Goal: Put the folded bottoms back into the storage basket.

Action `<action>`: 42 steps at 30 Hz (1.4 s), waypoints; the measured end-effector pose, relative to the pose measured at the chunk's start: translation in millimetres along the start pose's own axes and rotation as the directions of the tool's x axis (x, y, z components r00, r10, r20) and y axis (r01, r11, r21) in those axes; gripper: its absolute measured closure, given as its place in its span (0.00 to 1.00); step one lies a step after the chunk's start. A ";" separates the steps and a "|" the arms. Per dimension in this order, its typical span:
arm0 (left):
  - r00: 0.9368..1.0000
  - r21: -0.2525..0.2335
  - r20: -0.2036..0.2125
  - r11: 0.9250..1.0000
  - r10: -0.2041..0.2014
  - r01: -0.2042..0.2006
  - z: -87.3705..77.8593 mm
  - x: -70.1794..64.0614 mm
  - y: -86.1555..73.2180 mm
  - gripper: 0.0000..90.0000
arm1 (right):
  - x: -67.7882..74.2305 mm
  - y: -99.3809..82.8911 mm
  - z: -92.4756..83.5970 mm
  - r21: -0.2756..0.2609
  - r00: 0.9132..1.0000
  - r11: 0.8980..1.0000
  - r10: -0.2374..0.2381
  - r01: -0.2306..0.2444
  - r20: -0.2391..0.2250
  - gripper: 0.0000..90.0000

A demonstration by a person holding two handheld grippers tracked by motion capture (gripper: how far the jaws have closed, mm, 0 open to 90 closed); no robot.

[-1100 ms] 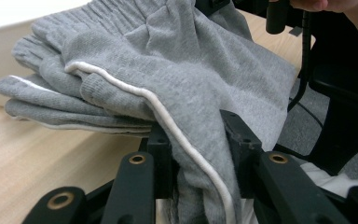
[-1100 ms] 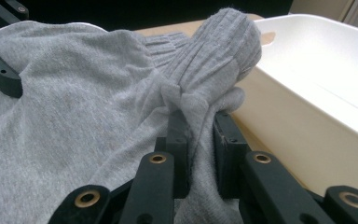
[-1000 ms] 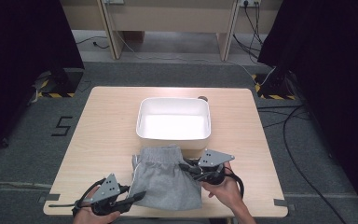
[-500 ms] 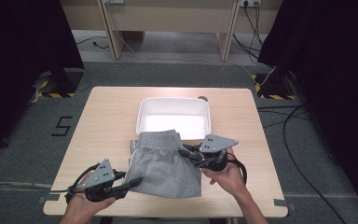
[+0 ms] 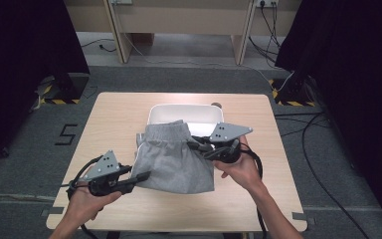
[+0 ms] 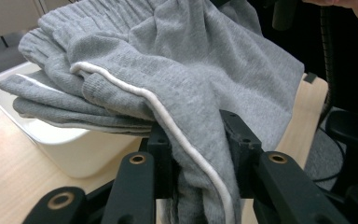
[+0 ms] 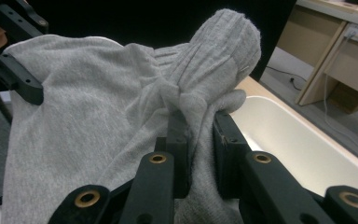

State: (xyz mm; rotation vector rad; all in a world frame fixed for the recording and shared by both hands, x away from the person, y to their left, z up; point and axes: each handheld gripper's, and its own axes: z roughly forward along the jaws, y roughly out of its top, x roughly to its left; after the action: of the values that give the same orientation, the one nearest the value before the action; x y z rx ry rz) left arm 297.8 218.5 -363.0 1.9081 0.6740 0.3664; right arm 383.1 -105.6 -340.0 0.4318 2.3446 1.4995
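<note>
Item 1, nearest the person: left gripper [image 5: 140, 178], held in the left hand [image 5: 87, 199] over the near left part of the table [image 5: 114, 114]. Jaws narrow, clamped on cloth; in the left gripper view the fabric and its white piping are pinched between the two black pads [image 6: 161, 154].

Item 2: right gripper [image 5: 195, 145], held in the right hand [image 5: 241, 169], right of centre. Jaws close together, gripping a bunched fold of cloth near the ribbed band, as the right gripper view shows [image 7: 196, 130].

Item 3: grey shorts [image 5: 174, 157], folded, with a ribbed waistband and white trim along one edge. Carried between both grippers, hanging above the middle of the table. Long axis runs from near to far; waistband end points away from the person and overlaps the near rim of the tub, hem end points towards the person. Left near corner held by item 1, right edge by item 2.

Item 4, farthest: white tub [image 5: 179, 112], rectangular, on the table just behind the shorts, partly covered by the waistband.
</note>
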 end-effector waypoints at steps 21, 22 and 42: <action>0.995 -0.010 -0.060 0.997 -0.081 0.081 58.2 57.5 27.1 0.77 | -72.7 13.0 26.8 0.078 0.998 0.997 0.021 -0.026 0.065 0.88; 0.995 -0.009 -0.062 0.997 -0.083 0.083 61.3 59.7 28.4 0.77 | -76.3 13.7 27.9 0.083 0.998 0.996 0.021 -0.027 0.066 0.88; 0.984 0.055 -0.117 0.988 -0.137 0.144 121.1 99.6 36.0 0.77 | -131.6 3.8 62.1 0.158 0.992 0.984 0.064 -0.080 0.107 0.88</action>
State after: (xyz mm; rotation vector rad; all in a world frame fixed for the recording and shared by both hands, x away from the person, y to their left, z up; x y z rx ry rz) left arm 451.9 178.5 -386.0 1.8971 0.9000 0.3683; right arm 528.5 -108.6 -347.0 0.6245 2.4024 1.2888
